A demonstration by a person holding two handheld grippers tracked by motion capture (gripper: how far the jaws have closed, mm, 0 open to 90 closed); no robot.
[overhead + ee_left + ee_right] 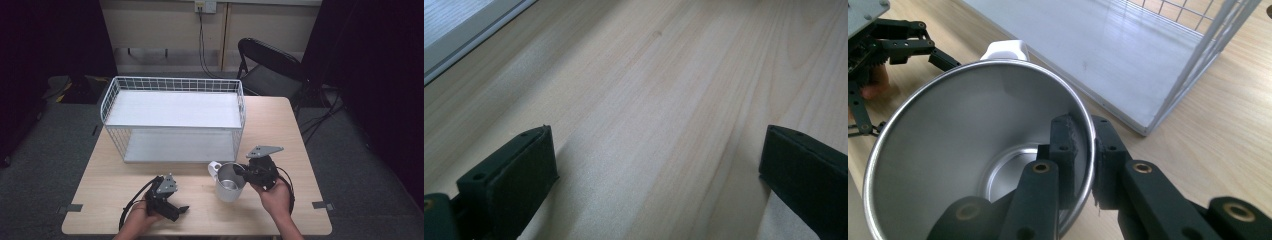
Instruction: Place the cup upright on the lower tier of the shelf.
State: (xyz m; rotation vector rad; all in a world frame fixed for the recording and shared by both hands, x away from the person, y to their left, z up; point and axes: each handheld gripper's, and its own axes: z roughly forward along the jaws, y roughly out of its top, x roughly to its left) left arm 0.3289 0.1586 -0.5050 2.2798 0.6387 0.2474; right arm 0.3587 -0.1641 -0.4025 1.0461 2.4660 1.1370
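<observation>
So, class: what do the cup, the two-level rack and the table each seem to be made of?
Cup: brushed metal inside, likely steel, judging by its dull grey sheen; white outside and handle, perhaps plastic or a coating. Rack: thin white-coated wire mesh sides with flat pale shelves, material unclear. Table: light wood or wood-look laminate, showing grain lines.
</observation>
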